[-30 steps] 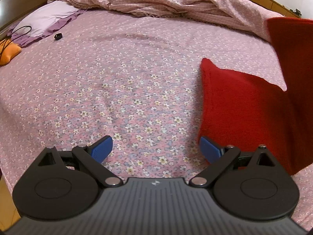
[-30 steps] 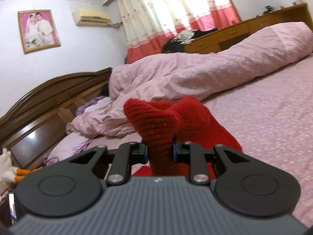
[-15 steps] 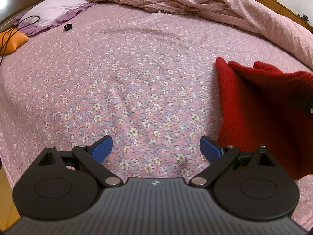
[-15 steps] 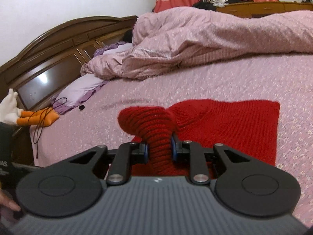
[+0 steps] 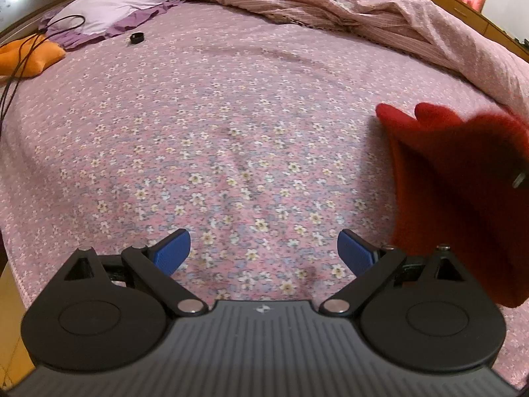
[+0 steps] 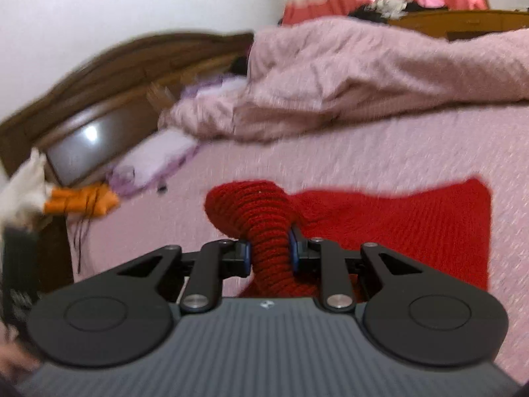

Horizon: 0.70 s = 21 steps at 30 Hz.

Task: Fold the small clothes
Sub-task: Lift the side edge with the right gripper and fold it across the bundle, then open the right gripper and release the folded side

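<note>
A red knitted garment [image 6: 396, 228] lies partly flat on the pink floral bedsheet [image 5: 231, 132]. My right gripper [image 6: 269, 251] is shut on a bunched edge of it and holds that edge up over the flat part. In the left wrist view the garment [image 5: 456, 178] hangs at the right, with part of the right gripper at the frame edge. My left gripper [image 5: 264, 248] is open and empty, low over bare sheet, to the left of the garment.
A rumpled pink duvet [image 5: 330, 0] lies across the far side of the bed. A lilac pillow [image 5: 105, 10], an orange plush toy [image 5: 29, 56] with a black cable and a small black ring [image 5: 136, 38] lie near the wooden headboard [image 6: 109, 99].
My right gripper has carried the held edge down and across, so most of the garment now lies flat. My left gripper has stayed open and drifted left of the garment.
</note>
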### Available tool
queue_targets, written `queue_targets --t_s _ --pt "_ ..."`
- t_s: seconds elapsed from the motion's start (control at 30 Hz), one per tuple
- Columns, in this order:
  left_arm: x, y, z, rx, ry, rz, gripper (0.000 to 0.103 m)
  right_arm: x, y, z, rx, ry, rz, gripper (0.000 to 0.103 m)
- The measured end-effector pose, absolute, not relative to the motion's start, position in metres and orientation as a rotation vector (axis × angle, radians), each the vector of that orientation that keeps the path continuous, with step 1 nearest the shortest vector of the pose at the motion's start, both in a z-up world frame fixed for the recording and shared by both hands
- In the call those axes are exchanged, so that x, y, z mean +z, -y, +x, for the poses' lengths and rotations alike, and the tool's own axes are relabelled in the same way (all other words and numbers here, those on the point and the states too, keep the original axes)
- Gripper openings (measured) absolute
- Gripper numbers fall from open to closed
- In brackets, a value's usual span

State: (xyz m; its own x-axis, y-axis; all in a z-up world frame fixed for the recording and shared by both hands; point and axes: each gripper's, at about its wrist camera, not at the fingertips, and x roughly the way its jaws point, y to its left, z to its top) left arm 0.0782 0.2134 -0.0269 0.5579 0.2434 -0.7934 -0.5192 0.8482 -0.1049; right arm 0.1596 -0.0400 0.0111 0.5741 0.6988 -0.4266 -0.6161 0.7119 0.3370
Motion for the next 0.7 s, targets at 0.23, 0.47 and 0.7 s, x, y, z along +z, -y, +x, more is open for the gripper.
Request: queue_targets --t_s 0.23,0.47,0.7 --pt "-0.027 -0.220 0.072 0.483 -0.867 -0.354 0.098 -0.008 0.034 0.156 0.803 -0.628 0.133 0.027" --pt "-0.019 -0.215 0.069 0.473 -0.850 -0.331 0.098 0.000 0.045 0.147 0.799 -0.638 0.176 0.041" --pt "-0.006 -0.209 0.066 0.452 -0.825 -0.320 0.098 0.013 0.066 0.134 0.841 -0.666 0.286 0.050"
